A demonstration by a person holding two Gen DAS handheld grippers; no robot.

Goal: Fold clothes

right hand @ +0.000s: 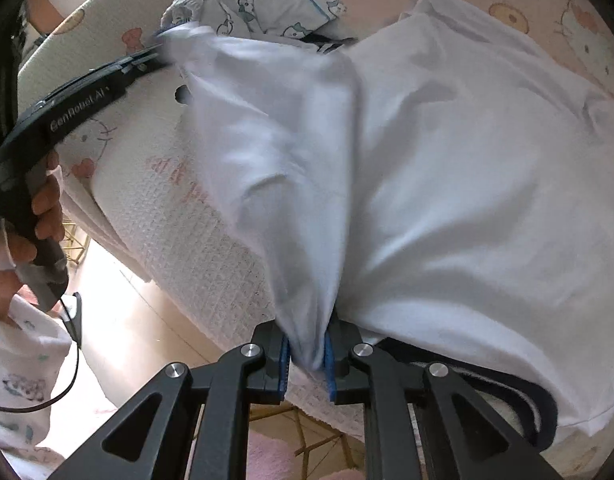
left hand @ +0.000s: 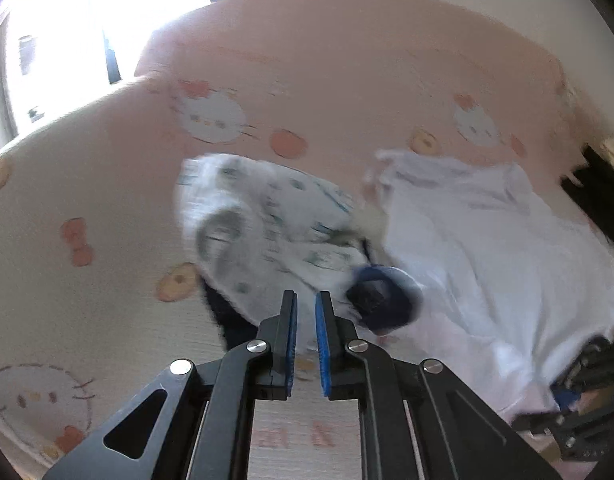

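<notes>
White T-shirt (right hand: 467, 160) lies on the bed (right hand: 155, 216), w/ most of its body spread flat over the pink cartoon-print sheet and one edge pulled up off it. R gripper (right hand: 307, 352) is clamped on a bunched bit of that edge at the bed's near side, probably to raise a flap for folding over. From the pinch a taut ridge of cloth runs up-left to the L gripper (right hand: 155, 54), whose tip meets the shirt's far corner. It's blurred there. In the L wrist view the pads (left hand: 293, 320) stand a narrow gap apart w/ nothing clearly between, so can't tell if the L gripper grips.

Long axis of the lifted edge approx. follows the bed's near edge, gripper to gripper; the flat body extends away from it, up-right across the mattress. A patterned garment (right hand: 259, 4) sits crumpled just beyond the shirt, touching it. A navy-trimmed item (left hand: 383, 296) lies between the two.
</notes>
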